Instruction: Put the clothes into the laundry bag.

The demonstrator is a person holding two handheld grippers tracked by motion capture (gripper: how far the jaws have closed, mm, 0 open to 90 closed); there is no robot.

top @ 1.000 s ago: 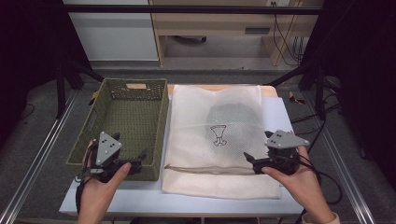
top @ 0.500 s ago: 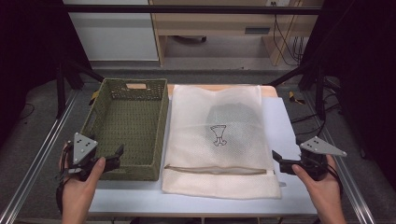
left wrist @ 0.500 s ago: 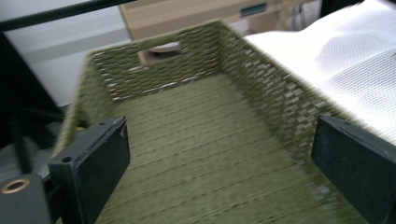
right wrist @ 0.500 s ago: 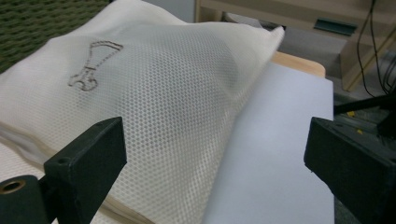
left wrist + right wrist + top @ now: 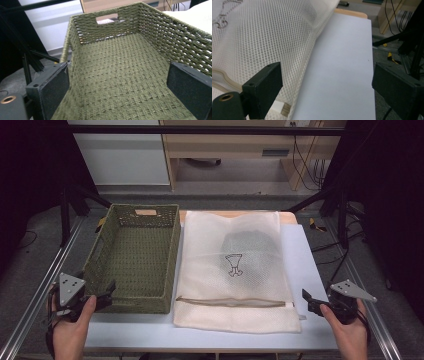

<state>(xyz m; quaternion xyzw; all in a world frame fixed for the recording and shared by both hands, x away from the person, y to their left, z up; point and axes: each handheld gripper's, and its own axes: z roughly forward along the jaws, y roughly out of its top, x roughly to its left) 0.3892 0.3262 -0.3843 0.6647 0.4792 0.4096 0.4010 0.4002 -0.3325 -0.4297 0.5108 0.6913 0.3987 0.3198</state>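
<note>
Bag (image 5: 235,270): we see a white mesh bag lying flat on the white surface (image 5: 305,260), just right of the basket (image 5: 135,255) and touching or nearly touching its side. Through the mesh a dark shape shows in the upper half, and a small printed mark sits near the middle. A tan zip runs across the bag near its front end. The green woven basket has a handle slot in its far wall.

Our left gripper (image 5: 102,297) hangs at the basket's front left corner, jaws wide apart and holding nothing; its own view looks into the basket (image 5: 120,75). Our right gripper (image 5: 309,301) sits at the surface's front right edge, just beside the bag's corner, jaws likewise wide apart and empty, with the bag (image 5: 262,37) before its left jaw.
</note>
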